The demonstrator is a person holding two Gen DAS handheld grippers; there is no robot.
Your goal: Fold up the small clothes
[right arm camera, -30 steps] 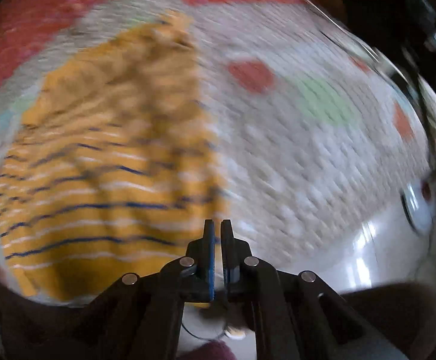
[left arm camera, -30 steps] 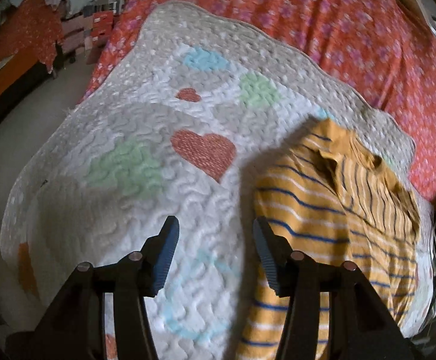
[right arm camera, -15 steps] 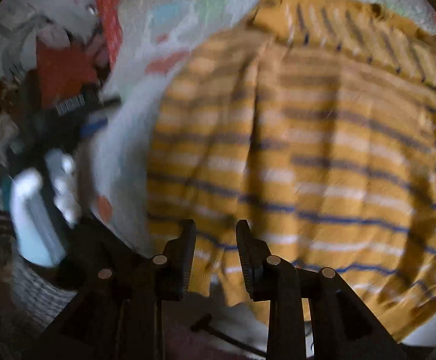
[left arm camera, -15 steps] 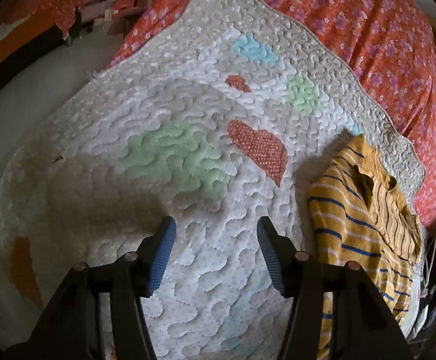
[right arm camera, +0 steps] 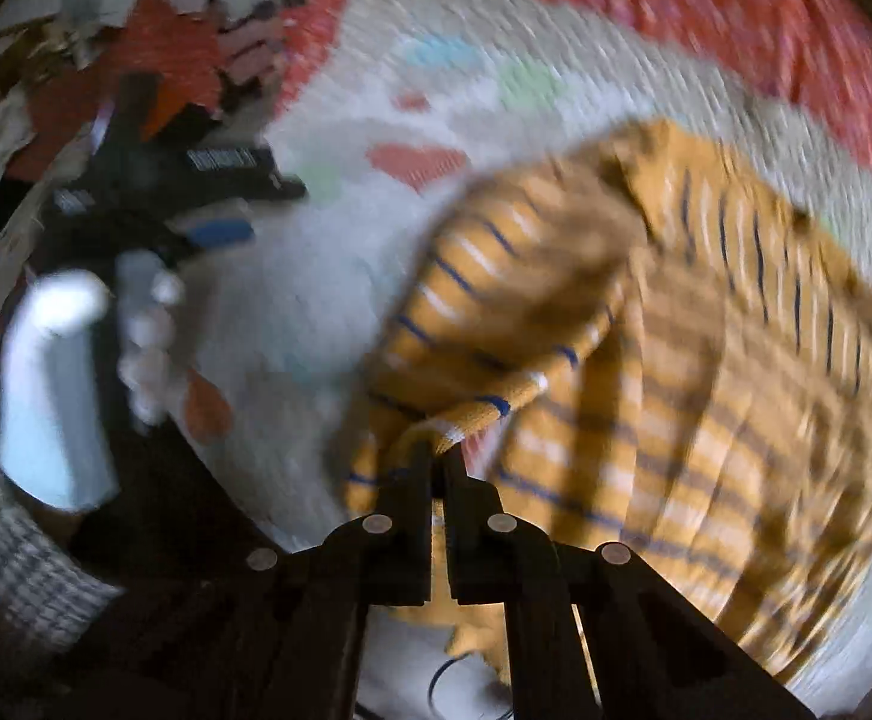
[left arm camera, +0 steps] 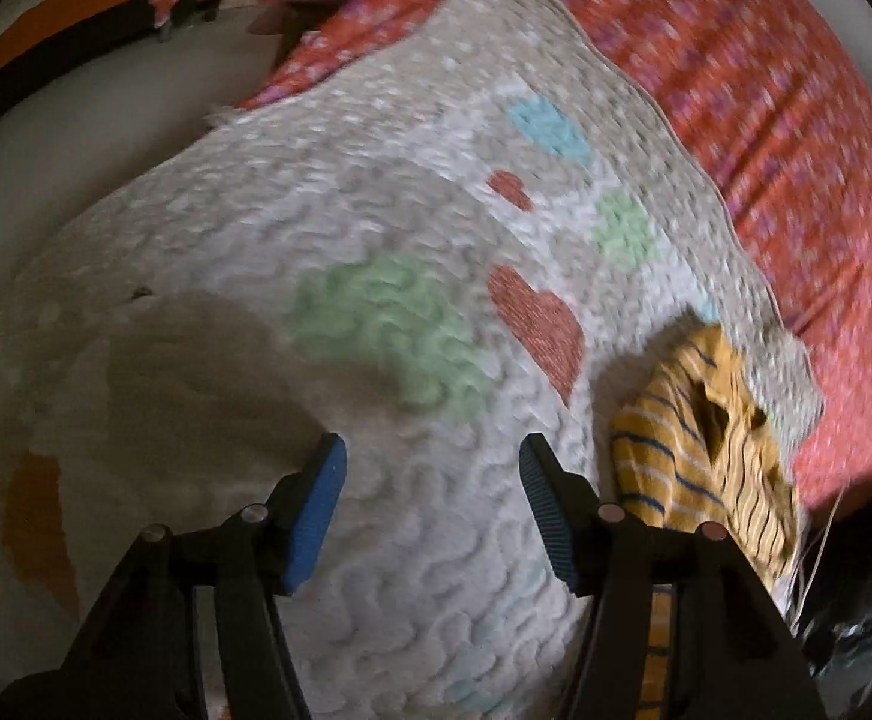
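The right gripper (right arm camera: 436,450) has its two black jaws pressed together on a bunched edge of the yellow striped shirt (right arm camera: 706,372), and that edge rises from the cloth up into the pinch. A white-and-blue banded hem shows right at the tips. The rest of the shirt spreads away to the right and upward in this view, creased and blurred, its blue and white stripes running across a mustard ground. It lies on the quilted blanket (right arm camera: 328,276), pale with coloured hearts, and the red floral bedspread (right arm camera: 736,18) curves round behind that. Off to the left of the same view sits the other gripper, dark and blurred, with a gloved hand (right arm camera: 52,384) in pale blue and white on its handle. A woven basket (right arm camera: 22,558) shows at the lower left edge.

Over to the left gripper (left arm camera: 433,480): its blue-padded jaws stand apart and are opening, and only bare quilt lies between them. They hang above the blanket (left arm camera: 376,228), not touching it as far as the picture tells. A green heart (left arm camera: 388,330) lies just ahead of the tips, a red heart (left arm camera: 538,324) beside it. The striped shirt (left arm camera: 688,450) is heaped at the blanket's right edge, just beyond the right-hand finger. The red bedspread (left arm camera: 766,90) fills the top right.
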